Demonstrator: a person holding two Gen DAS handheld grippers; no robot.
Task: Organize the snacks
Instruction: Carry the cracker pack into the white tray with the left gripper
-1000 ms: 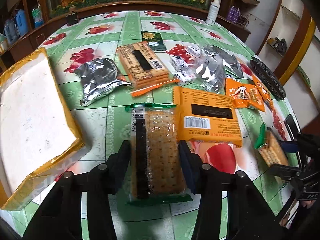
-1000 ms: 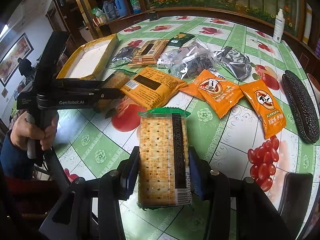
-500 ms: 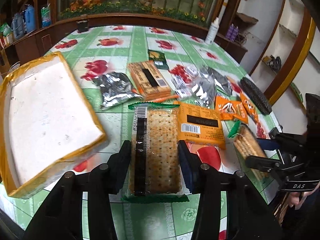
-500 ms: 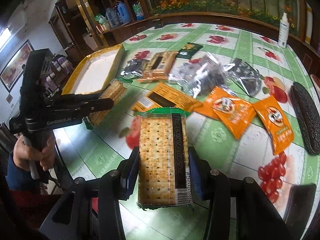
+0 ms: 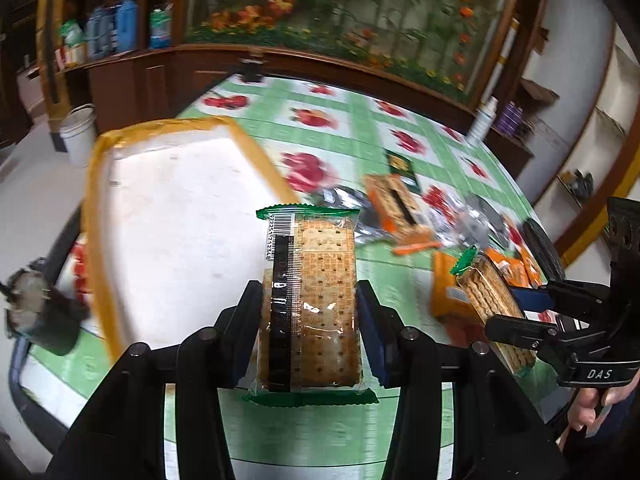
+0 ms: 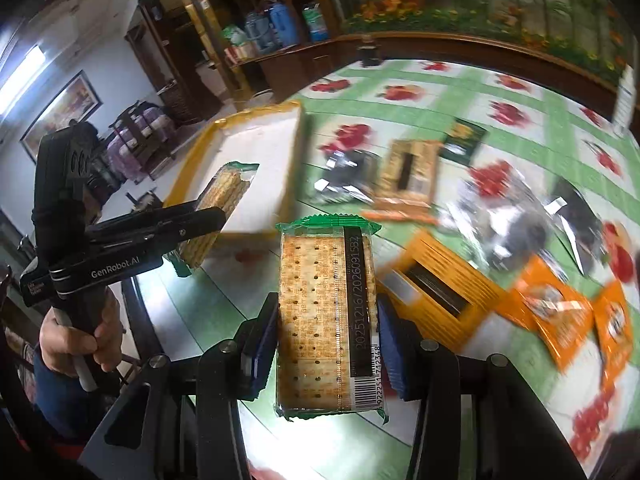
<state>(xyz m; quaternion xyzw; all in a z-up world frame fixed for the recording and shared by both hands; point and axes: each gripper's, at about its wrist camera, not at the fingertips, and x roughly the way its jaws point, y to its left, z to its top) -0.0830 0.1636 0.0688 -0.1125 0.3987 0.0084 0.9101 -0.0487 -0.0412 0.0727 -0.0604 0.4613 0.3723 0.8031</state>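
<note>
Carrying a cracker pack (image 5: 310, 300) clamped in each tool toward the yellow-rimmed tray (image 5: 100, 216), I risk clipping its rim or losing the right pack (image 6: 326, 320) short of it.

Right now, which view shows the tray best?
The left wrist view: the tray fills its left half, with most of its yellow rim visible. In the right wrist view the tray is farther away and partly hidden by the left gripper.
</note>
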